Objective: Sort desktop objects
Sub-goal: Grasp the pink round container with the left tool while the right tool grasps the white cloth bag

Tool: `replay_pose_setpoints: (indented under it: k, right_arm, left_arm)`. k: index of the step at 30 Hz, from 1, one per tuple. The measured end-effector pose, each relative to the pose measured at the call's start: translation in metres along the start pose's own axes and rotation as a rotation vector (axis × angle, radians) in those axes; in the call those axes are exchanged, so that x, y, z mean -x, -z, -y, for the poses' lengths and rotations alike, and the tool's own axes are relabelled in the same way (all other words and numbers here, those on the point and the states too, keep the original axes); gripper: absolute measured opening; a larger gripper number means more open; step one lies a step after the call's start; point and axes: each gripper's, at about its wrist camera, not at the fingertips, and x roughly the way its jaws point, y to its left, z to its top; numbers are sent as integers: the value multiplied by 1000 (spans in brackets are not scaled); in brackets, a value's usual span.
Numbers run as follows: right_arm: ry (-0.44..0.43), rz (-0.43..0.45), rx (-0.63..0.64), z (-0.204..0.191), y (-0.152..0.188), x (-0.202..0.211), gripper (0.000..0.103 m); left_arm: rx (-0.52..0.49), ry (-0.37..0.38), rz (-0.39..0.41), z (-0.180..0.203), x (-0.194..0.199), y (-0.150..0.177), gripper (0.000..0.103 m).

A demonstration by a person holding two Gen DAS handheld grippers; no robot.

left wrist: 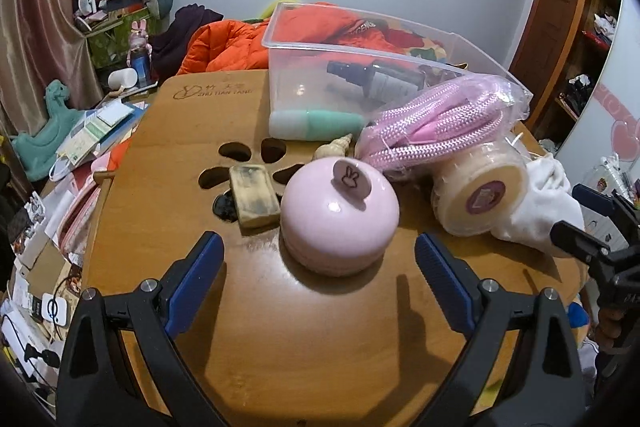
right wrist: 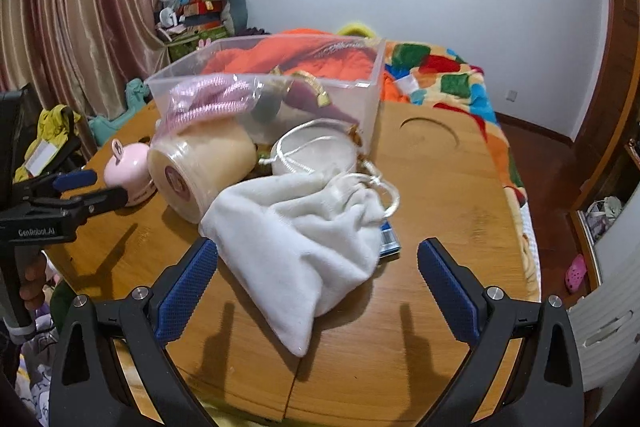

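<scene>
A pink round gadget with a rabbit mark sits on the wooden table, just ahead of my open left gripper, which holds nothing. Around it lie a worn eraser block, a seashell, a bagged pink rope and a cream tub. The clear plastic bin holds a dark bottle and a mint tube. My right gripper is open over a white drawstring pouch. The cream tub and pink gadget lie to its left.
A bed with an orange jacket and a colourful blanket lies behind the table. Papers and a teal toy crowd the left side. Cut-out holes mark the tabletop. A small blue item peeks from under the pouch.
</scene>
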Motion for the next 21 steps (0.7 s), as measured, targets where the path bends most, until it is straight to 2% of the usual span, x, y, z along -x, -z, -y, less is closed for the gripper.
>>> replay_pose_setpoints:
  k: [5, 7, 15, 16, 21]
  right_arm:
    - [-19, -16, 18, -6, -2, -13, 100]
    - [-20, -17, 23, -6, -3, -17, 100]
    - [-61, -24, -4, -4, -6, -26, 99]
    - [-66, -23, -4, -5, -6, -26, 97]
    - [-102, -27, -21, -2, -3, -28, 78]
  left_arm:
    - [-18, -17, 4, 6, -9, -6, 97]
    - [-13, -13, -1, 6, -12, -7, 95]
    - [-24, -73, 20, 9, -18, -10, 86]
    - [-28, -84, 23, 9, -19, -10, 84]
    - [-27, -85, 33, 9, -18, -8, 83]
